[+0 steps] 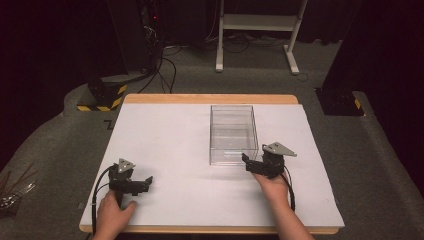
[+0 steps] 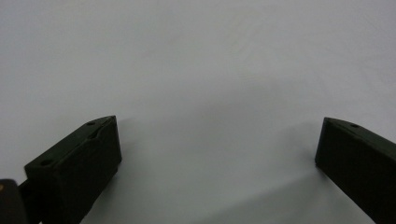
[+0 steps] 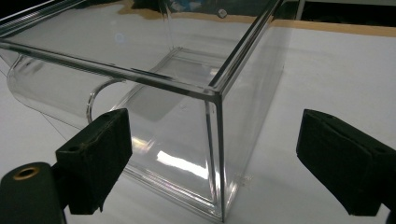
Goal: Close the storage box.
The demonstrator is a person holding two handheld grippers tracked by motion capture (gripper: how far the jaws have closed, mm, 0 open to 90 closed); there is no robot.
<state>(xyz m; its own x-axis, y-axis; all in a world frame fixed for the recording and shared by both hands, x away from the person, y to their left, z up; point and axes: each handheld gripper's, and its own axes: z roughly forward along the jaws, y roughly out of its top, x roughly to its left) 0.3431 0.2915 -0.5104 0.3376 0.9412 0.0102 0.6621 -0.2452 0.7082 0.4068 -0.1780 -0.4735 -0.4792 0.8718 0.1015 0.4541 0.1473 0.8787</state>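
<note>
The clear, open-topped rectangular plastic box (image 1: 233, 134) stood a little right of the middle of the white table top (image 1: 165, 145), with its long axis running from 6 to 12 o'clock, away from the person. The right gripper (image 1: 248, 161) was just beside the near right corner of the box, at about 5 o'clock from its centre, and it was much the nearer of the two. In the right gripper view its jaws stood wide apart, and the near vertical edge of the box (image 3: 215, 154) lay between them, not yet touched. I judged that a grip on this corner wall was the likely next move. The left gripper (image 1: 145, 183) rested well apart at about 8 o'clock, jaws spread over bare table. Beyond was grey carpet (image 1: 200, 80), a dark room and a white frame (image 1: 257, 30).
</note>
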